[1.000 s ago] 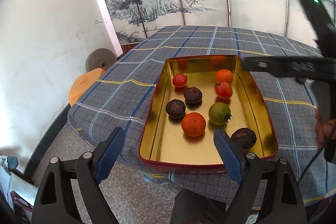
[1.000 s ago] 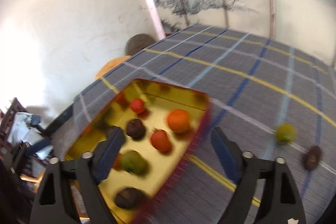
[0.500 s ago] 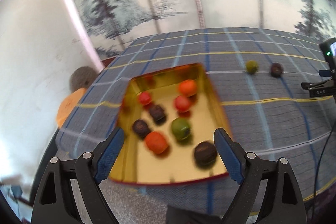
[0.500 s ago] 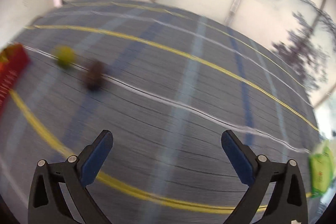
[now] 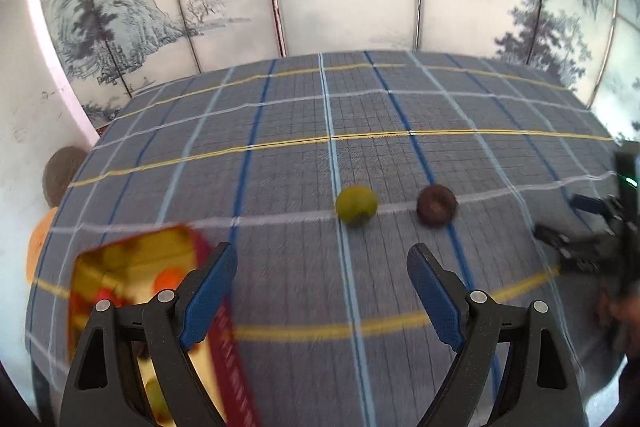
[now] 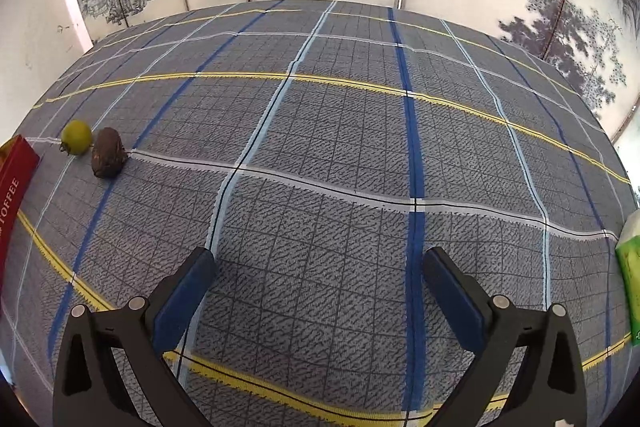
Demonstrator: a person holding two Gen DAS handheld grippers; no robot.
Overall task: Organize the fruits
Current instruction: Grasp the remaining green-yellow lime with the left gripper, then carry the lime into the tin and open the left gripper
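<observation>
A: How far along is the sorting, judging by what lies where?

B: Mostly done, it seems. The gold-lined metal tin with red outer walls sits at the near left corner of the blue-grey plaid tablecloth, and blurred orange, red and green fruits show inside it. How many are in there cannot be told through the blur.

A: And what is left outside?

B: Two pieces. A small round yellow-green fruit and a dark brown wrinkled fruit lie on the cloth, near each other but apart in the left view; from the right view the same green fruit and brown one look almost touching, just beyond the tin's red wall.

A: Is either gripper carrying anything?

B: No. The left gripper has its blue-padded jaws spread wide and empty, pointed toward the two loose fruits. The right gripper is equally wide and empty, over bare cloth, well away from them.

A: So the remaining work?

B: Likely picking up those two and placing them in the tin; the left gripper looks better placed.
</observation>
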